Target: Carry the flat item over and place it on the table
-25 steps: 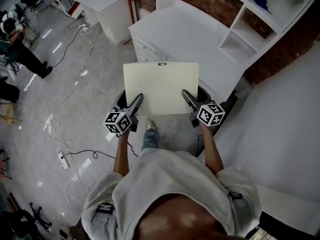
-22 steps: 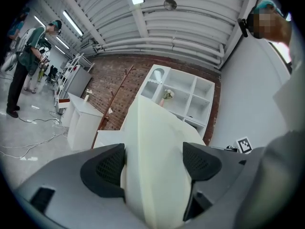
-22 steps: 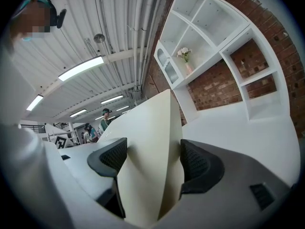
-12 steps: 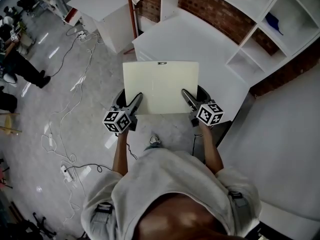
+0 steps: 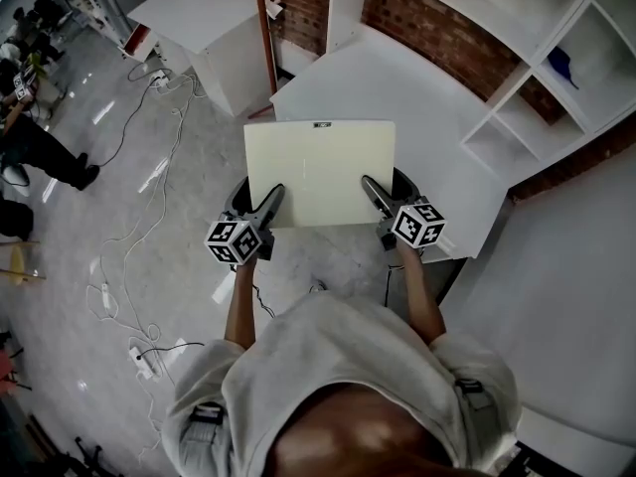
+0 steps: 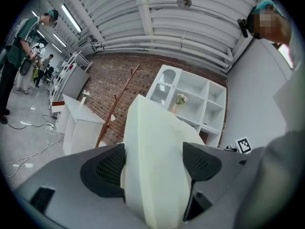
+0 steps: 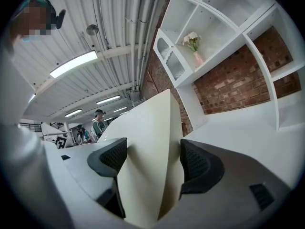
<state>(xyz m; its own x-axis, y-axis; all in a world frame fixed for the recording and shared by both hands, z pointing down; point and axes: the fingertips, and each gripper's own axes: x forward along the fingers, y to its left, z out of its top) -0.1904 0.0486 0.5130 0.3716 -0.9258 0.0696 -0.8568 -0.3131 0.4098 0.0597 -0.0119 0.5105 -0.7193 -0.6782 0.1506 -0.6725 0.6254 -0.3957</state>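
A flat cream board [image 5: 320,172] is held level in the air in front of the person, its far edge over the near corner of a white table [image 5: 397,107]. My left gripper [image 5: 270,199] is shut on the board's near left corner; its jaws pinch the cream board [image 6: 155,166] in the left gripper view. On the near right corner my right gripper [image 5: 370,191] is shut too, with the cream board [image 7: 150,161] clamped between its dark pads.
White shelving [image 5: 556,58] stands behind the table against a brick wall [image 5: 437,33]. A second white cabinet [image 5: 209,28] and a red-brown pole [image 5: 264,33] are at the back left. Cables [image 5: 129,217] trail over the grey floor, and people [image 5: 35,137] stand far left.
The person has walked forward with the board. The white table and shelving have drawn nearer, and the table now reaches under the board's far edge. Both grips are unchanged.
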